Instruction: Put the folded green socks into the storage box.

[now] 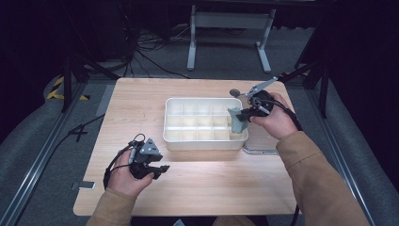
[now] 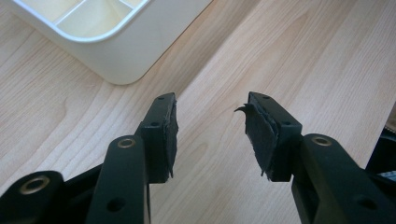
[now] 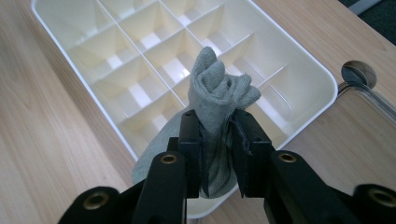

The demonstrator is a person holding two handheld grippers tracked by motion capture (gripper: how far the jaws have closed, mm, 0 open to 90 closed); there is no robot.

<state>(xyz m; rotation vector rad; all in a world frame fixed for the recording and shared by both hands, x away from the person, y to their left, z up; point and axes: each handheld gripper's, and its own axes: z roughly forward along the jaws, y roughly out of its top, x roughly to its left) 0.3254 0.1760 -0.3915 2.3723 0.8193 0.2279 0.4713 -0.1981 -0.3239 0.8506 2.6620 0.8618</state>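
A white divided tray (image 1: 172,137) (image 3: 299,123) stands in the middle of the wooden table; its compartments look bare. My right gripper (image 1: 241,115) (image 3: 217,140) is shut on a bunched grey sock (image 1: 236,121) (image 3: 217,95) and holds it over the tray's right end, the cloth sticking up past the pads and hanging below them. My left gripper (image 1: 162,170) (image 2: 210,133) is open near the table's front left, just off the tray's near corner (image 2: 116,70), with bare wood between its jaws.
A clear flat lid or tray (image 1: 263,143) (image 3: 373,100) with a metal rim lies on the table right of the white tray. A white desk frame (image 1: 230,28) and cables stand on the floor beyond the far edge.
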